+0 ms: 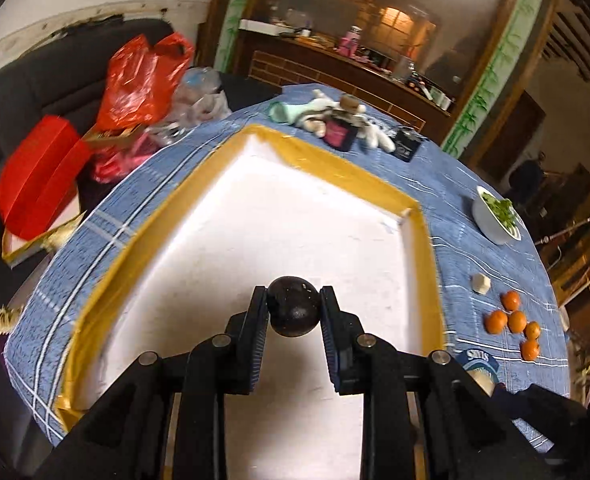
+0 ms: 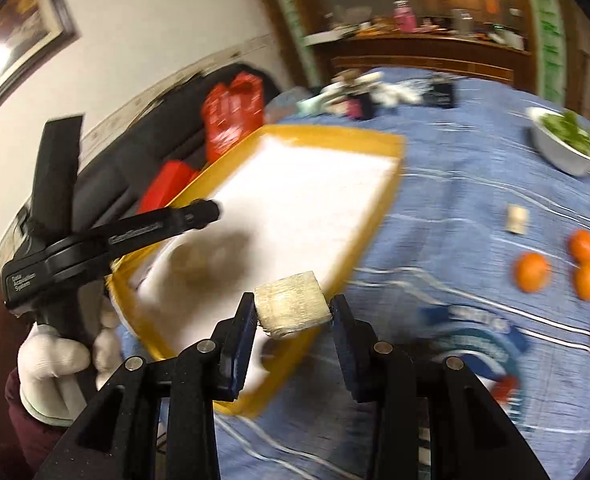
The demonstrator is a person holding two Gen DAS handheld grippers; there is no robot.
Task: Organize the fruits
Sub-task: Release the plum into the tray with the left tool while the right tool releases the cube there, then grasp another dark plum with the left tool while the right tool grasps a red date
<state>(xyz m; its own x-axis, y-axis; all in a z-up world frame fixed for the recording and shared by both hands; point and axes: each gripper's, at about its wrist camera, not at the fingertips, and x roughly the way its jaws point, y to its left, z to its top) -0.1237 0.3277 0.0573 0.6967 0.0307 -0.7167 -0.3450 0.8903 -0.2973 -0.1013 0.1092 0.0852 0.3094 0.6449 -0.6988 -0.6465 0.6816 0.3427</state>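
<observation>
Holding a small dark round fruit (image 1: 293, 306) between its two black fingers, the left gripper (image 1: 293, 312) hangs above the white foam tray with yellow taped rim (image 1: 399, 200). This fruit is almost black, with a dull skin and tiny pale specks, and both blue ribbed pads press on its sides, so it is lifted over the white floor of the tray. The right gripper (image 2: 293, 314) is clamped on a pale beige block with flat faces and sharp edges (image 2: 293, 308); its surface looks fibrous and a little shiny. The block is in the air above the near corner of the tray. In the right wrist view a white gloved hand (image 2: 55, 364) holds the handle of the left gripper at the left side, and this picture is blurred. On the blue checked tablecloth (image 1: 475, 264), to the right of the tray, five small orange mandarins (image 1: 517, 322) lie close together, and one more pale block (image 1: 480, 283) lies near them. Farther back stands a white bowl with green leaves (image 1: 495, 216).
</observation>
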